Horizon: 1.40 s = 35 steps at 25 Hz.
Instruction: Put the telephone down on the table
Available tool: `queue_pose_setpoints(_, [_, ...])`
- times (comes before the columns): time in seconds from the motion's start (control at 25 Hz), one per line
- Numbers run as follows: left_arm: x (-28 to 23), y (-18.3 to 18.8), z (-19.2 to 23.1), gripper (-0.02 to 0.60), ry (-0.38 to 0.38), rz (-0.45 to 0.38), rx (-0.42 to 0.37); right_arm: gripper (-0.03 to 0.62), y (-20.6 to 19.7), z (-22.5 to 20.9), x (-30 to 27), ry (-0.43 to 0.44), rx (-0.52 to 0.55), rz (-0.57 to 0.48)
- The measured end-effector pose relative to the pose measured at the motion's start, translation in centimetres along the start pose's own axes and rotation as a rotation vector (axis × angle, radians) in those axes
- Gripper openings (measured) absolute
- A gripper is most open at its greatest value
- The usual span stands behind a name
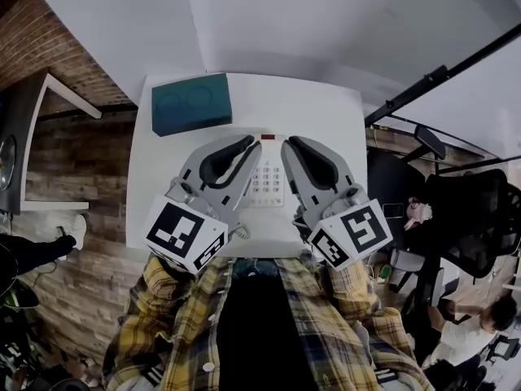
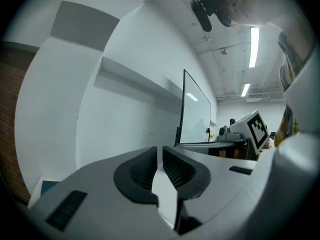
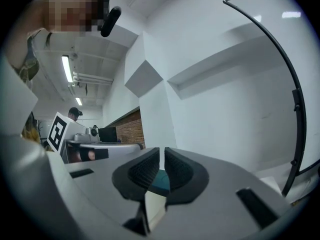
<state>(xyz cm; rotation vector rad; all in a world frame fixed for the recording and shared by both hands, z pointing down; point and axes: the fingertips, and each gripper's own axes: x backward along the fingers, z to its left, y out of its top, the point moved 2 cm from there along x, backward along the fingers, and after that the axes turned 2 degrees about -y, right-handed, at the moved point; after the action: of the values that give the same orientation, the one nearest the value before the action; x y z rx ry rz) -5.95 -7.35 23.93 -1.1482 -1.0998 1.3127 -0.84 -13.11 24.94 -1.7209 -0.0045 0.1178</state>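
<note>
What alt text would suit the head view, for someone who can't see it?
Seen from above, the grey left gripper and right gripper hang, jaws shut and empty, over a white table, with a white telephone lying between them. A teal box sits at the table's far left corner; the person's yellow checked shirt fills the bottom.

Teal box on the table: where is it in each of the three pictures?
Head view: teal box at the far left corner of the table.
Left gripper view: a sliver at the lower left edge.
Right gripper view: low centre, behind the jaws' gap.
Shared landmark: the white wall behind the table.
</note>
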Motion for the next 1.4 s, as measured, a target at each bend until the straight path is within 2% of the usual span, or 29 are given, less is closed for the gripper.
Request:
queue_pose_setpoints(0.16, [0.1, -0.2, -0.6, 0.034, -0.022, -0.006, 0.007, 0.035, 0.0, 0.3, 0.7, -0.013, 0.014, -0.006])
queue_pose_setpoints(0.48, [0.1, -0.1, -1.2, 0.02, -0.029, -0.008, -0.026, 0.026, -0.5, 0.6, 1.0, -0.011, 0.031, 0.019])
queue_pose_setpoints(1.4, [-0.3, -0.8, -1.0, 0.018, -0.05, 0.011, -0.022, 0.025, -1.1, 0.4, 0.1, 0.003, 0.013, 0.048])
